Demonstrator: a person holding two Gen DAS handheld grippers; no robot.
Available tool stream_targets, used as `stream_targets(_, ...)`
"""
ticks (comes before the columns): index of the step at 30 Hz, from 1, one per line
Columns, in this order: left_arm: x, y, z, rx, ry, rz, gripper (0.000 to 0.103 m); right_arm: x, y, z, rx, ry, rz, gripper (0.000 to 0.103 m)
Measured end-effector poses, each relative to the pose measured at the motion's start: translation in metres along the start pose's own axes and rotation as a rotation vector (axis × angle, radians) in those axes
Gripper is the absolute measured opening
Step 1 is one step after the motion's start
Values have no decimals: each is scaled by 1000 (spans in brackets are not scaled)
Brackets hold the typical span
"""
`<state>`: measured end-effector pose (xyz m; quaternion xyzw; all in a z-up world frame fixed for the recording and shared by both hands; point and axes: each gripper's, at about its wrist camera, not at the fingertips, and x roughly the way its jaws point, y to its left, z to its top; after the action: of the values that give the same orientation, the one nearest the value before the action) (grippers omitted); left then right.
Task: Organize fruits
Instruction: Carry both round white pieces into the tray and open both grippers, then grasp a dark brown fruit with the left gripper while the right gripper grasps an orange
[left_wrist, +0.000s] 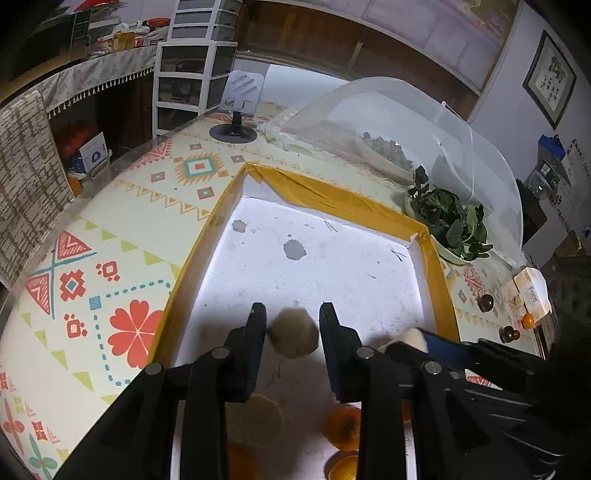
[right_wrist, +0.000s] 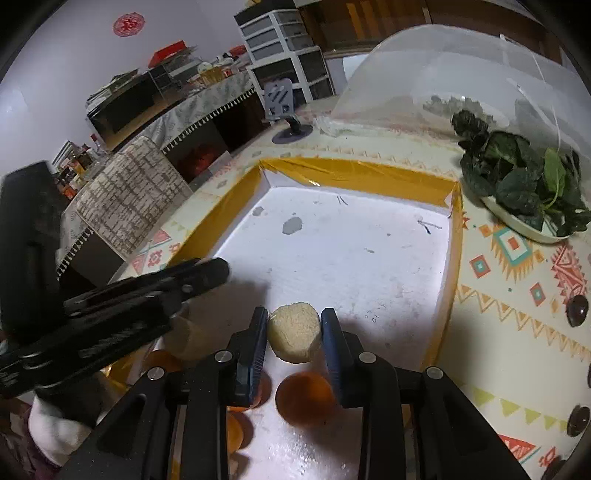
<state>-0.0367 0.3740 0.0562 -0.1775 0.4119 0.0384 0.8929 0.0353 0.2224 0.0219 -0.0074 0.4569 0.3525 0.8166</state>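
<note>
While both grippers are held over the white tray (left_wrist: 332, 266) with the yellow taped rim, a round fruit is seen between the fingers of each. In the left wrist view, a brownish fruit (left_wrist: 293, 334) sits between the fingers of the left gripper (left_wrist: 292, 325); it is blurred, the left finger is touching it and a small gap shows at the right finger, so it cannot be told whether it is grasped. In the right wrist view, a pale yellow fruit (right_wrist: 294, 332) is framed by the right gripper (right_wrist: 294, 326), whose fingers lie close against its sides, though a firm clench cannot be confirmed. Oranges (right_wrist: 303, 398) are seen on the tray floor at its near end, beneath the grippers, and another pale fruit (left_wrist: 255, 419) lies under the left gripper. A dish of green leaves (right_wrist: 524, 184) is set on the patterned tablecloth (left_wrist: 110, 229) just beside the tray, with a clear dome cover (left_wrist: 406, 122) behind it.
</note>
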Motion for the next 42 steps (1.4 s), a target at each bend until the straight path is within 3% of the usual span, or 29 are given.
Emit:
stream_targets(2, -2, 0, 0, 0, -4, -6, 31, 4, -1, -1, 2, 5, 2, 32)
stream_targets(5, -9, -2, -2, -10, -15, -23, 46, -1, -2, -1, 20, -9, 17, 32)
stream_targets(8, -20, -8, -4, -4, -35, -34, 48, -16, -2, 0, 17, -36, 15, 35)
stream_targets(12, -38, -23, -9, 17, -61, -56, 60, -53, -14, -4, 26, -96, 4, 45)
stream_targets(17, -59, -52, -21, 29, -63, -131, 67, -115, -61, -22, 108, -180, -18, 47)
stream_targets(19, -68, -69, -27, 29, -67, -173, 77, -142, -88, -35, 157, -219, -49, 51)
stream_targets(23, -83, -105, -40, 71, -95, -202, 83, -191, -144, -66, 260, -276, -138, 52)
stream_targets(28, -79, -149, -62, 101, -56, -303, 84, -233, -218, -114, 407, -286, -245, 52)
stream_targets(33, -55, -191, -85, 171, 19, -305, 84, -254, -268, -151, 496, -283, -295, 52)
stream_targets(38, -42, -216, -96, 192, 56, -308, 84, -260, -297, -155, 518, -297, -348, 52)
stream_targets(42, -43, -225, -97, 211, 55, -295, 84, -244, -319, -127, 482, -271, -425, 52)
